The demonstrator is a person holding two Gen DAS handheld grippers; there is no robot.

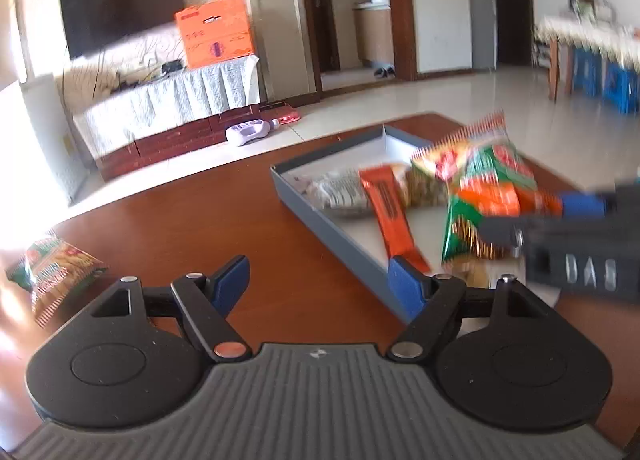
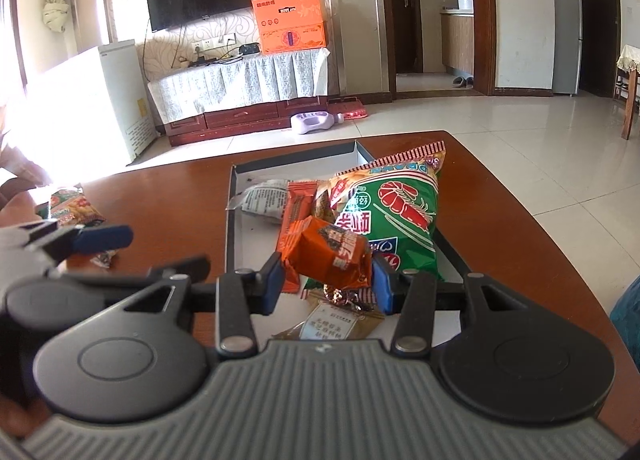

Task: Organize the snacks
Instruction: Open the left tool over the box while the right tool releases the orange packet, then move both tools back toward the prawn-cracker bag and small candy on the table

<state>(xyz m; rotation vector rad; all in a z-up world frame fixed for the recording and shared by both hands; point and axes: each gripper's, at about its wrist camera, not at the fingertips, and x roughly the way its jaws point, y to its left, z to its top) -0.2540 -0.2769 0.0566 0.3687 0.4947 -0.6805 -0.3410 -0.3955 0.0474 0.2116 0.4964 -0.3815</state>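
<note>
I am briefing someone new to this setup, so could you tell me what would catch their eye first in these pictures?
The right tool grips a small orange snack packet above the grey tray on the wooden table. Behind it in the tray a big green shrimp-chip bag stands out. The left tool is open and empty, and one more green snack bag lies alone at the table's left edge.

A shallow grey tray (image 2: 231,196) sits on a brown table, holding a large green shrimp-chip bag (image 2: 396,212), a long orange bar (image 2: 294,216) and a grey packet (image 2: 262,200). A small orange packet (image 2: 328,252) hangs tilted above the tray's near end, pinched between blue pads. Left of the tray, well apart, a green and yellow snack bag (image 1: 52,272) lies flat.
</note>
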